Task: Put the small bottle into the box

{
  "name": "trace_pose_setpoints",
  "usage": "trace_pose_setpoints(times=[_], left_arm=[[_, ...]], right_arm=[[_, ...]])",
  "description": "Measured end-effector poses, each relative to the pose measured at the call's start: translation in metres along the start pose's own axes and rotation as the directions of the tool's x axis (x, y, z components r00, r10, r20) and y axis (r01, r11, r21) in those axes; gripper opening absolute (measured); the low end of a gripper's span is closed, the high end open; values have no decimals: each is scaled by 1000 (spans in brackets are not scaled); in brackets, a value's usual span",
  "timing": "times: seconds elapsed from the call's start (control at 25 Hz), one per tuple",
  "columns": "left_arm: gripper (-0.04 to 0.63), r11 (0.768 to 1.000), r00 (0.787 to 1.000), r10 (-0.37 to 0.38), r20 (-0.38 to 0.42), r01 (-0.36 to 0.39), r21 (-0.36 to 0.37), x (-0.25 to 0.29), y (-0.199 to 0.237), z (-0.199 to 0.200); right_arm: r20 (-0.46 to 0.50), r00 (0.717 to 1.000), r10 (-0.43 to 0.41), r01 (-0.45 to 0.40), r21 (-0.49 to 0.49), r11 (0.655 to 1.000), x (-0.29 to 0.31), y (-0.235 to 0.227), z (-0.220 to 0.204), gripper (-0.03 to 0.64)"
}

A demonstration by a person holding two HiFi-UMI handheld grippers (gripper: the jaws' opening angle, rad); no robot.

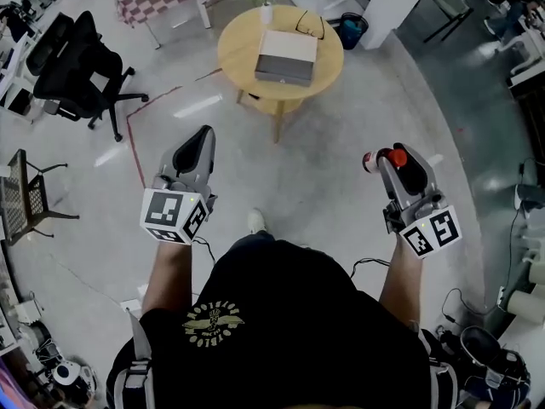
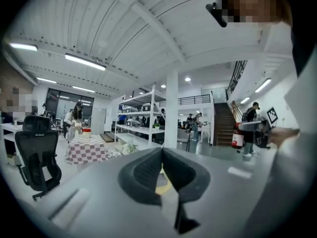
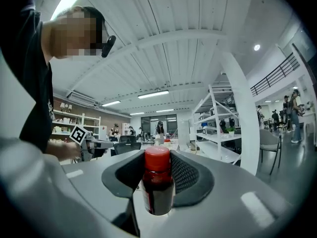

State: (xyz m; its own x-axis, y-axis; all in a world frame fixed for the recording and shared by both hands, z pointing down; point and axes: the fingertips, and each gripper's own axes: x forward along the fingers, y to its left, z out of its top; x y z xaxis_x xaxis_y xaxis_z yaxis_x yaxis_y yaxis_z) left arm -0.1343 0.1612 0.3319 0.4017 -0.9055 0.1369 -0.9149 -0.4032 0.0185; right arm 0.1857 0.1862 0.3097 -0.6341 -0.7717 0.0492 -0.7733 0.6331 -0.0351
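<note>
Right gripper view: our right gripper [image 3: 158, 175] squeezes the small bottle [image 3: 158, 195] between its jaws. Our left gripper [image 2: 162, 166] is closed tight with nothing inside.

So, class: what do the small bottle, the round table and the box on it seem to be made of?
The small bottle: clear glass or plastic, glossy; dark red contents show through. Its cap: red, matte, probably plastic. The round table: pale wood or wood-look laminate, even tan top. The box: smooth, light grey; cardboard or plastic, cannot tell.
</note>
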Motion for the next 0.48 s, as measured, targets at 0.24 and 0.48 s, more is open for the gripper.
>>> trace_pose_setpoints(times=[0.24, 0.48], left_arm=[[0, 999, 999, -43, -11, 43, 5, 10, 45, -8], [0, 998, 998, -58, -33, 58, -27, 23, 79, -19]], right_arm=[[-3, 999, -39, 39, -10, 999, 41, 17, 10, 166], [-12, 996, -83, 82, -36, 996, 57, 26, 22, 166]])
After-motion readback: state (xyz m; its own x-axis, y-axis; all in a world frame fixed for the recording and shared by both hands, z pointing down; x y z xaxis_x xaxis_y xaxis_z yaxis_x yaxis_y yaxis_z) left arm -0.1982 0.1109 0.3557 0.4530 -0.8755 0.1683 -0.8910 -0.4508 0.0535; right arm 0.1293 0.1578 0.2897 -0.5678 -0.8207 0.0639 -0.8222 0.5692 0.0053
